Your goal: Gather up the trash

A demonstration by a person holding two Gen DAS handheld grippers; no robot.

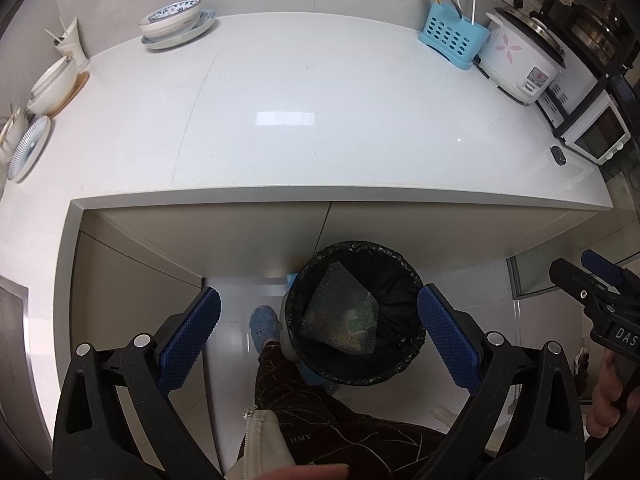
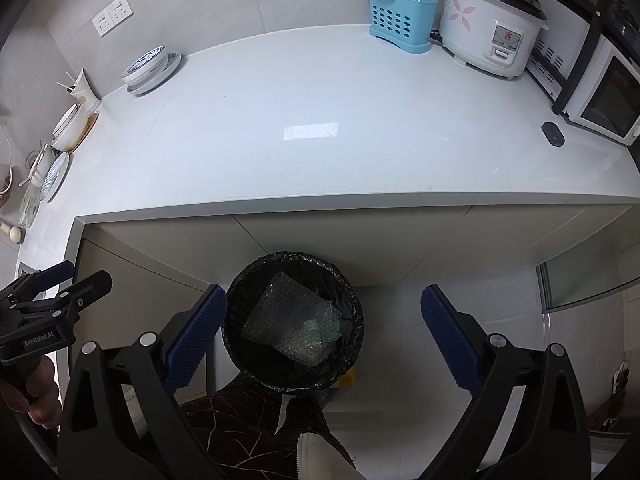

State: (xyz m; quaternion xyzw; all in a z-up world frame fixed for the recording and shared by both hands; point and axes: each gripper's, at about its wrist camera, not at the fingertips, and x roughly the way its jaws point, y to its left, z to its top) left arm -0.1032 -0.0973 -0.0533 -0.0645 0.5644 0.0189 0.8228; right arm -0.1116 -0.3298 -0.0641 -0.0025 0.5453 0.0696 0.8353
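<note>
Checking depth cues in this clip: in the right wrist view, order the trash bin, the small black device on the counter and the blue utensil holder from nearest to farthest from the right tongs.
1. Trash bin, on the floor just beyond the open right tongs.
2. Small black device, right side of the counter.
3. Blue utensil holder, at the back wall.
</note>
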